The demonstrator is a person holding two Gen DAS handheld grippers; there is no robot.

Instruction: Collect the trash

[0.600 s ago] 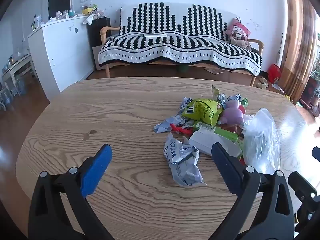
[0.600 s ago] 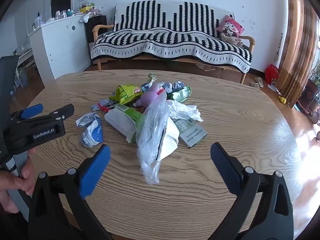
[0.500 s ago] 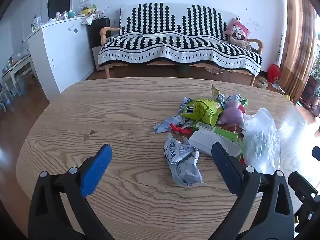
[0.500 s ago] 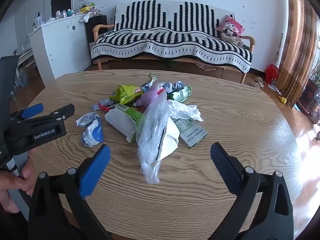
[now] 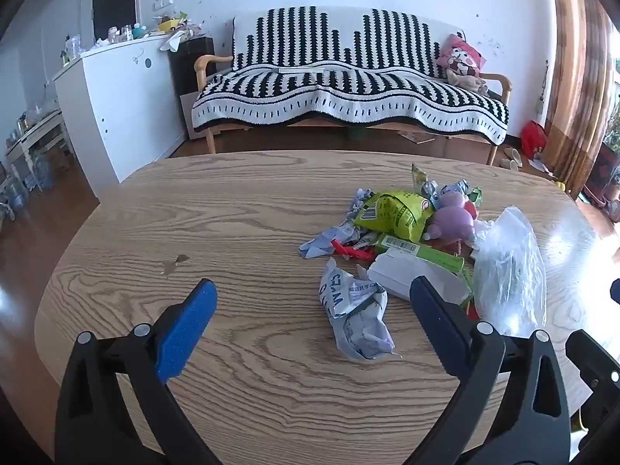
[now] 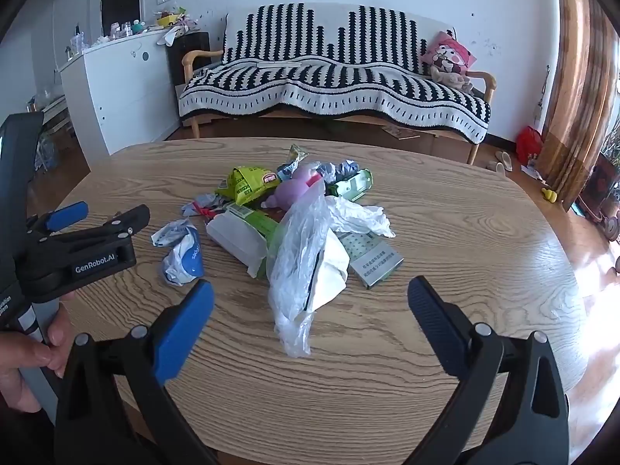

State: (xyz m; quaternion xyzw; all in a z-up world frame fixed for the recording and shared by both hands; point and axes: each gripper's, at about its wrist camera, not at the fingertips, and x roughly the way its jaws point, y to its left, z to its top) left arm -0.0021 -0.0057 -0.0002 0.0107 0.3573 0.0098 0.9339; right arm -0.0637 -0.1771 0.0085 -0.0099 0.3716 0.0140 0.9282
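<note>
A pile of trash lies on the round wooden table [image 5: 232,232]. In it are a crumpled blue-and-white wrapper [image 5: 354,317] [image 6: 182,250], a clear plastic bag [image 5: 507,271] [image 6: 300,252], a yellow-green snack bag [image 5: 395,213] [image 6: 248,184], a white box [image 5: 410,279] [image 6: 238,238], a pink toy [image 5: 451,221] [image 6: 292,190], crumpled white tissue [image 6: 356,215] and a grey-green carton [image 6: 374,261]. My left gripper [image 5: 312,306] is open, with the crumpled wrapper between its fingers. It also shows in the right wrist view [image 6: 95,215]. My right gripper [image 6: 310,302] is open, just short of the plastic bag.
A sofa [image 5: 348,89] with a black-and-white striped blanket stands against the far wall. A white cabinet [image 5: 116,104] stands at the back left. A brown curtain [image 5: 577,62] hangs at the right. The table's near edge lies under both grippers.
</note>
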